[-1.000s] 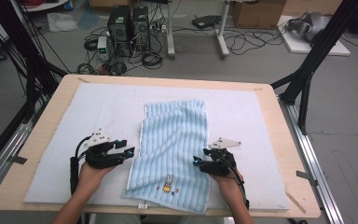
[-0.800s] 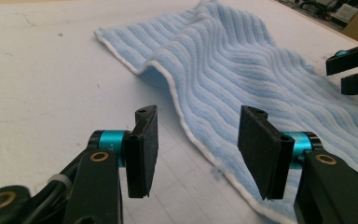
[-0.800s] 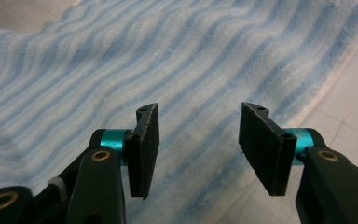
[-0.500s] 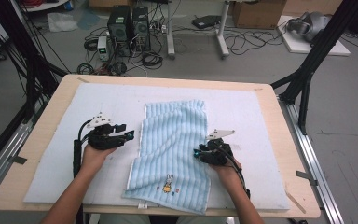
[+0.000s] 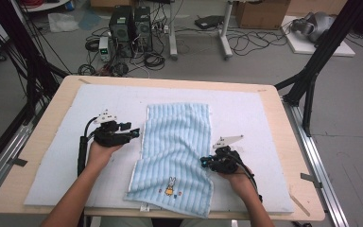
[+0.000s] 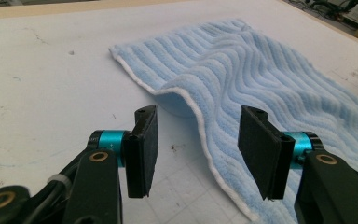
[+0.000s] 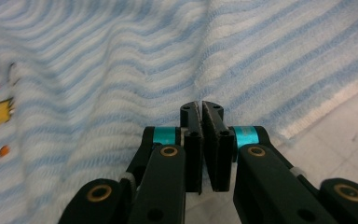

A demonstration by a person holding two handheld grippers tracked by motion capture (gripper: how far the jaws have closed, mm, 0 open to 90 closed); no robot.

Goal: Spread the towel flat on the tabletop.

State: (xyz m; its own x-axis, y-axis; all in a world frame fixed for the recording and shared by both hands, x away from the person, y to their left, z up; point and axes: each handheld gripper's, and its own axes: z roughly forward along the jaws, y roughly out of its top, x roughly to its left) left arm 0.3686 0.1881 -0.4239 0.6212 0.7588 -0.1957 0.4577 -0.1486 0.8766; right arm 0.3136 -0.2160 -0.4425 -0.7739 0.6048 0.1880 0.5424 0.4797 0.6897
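Note:
A light blue striped towel [image 5: 177,137] with a small rabbit print [image 5: 171,183] lies lengthwise on the white mat [image 5: 264,118]. My left gripper [image 5: 134,133] is at the towel's left edge, jaws open. In the left gripper view the towel's white hem [image 6: 200,126] runs between the pads [image 6: 142,140] without touching them, and it arches up just ahead. My right gripper [image 5: 204,162] is at the towel's right edge; its jaws have just been closing. In the right gripper view it [image 7: 201,106] is shut, pinching a puckered ridge of the towel [image 7: 121,70].
The mat covers most of a wooden table [image 5: 42,142]. Bare mat lies left of the towel and to its right. Beyond the far edge, computer towers [image 5: 132,23] and cables sit on the floor. Black frame legs [image 5: 312,80] stand at the right.
My left gripper has moved away from the near edge, along the towel's left side. The right gripper has stayed in place and its jaws have closed on the towel's edge.

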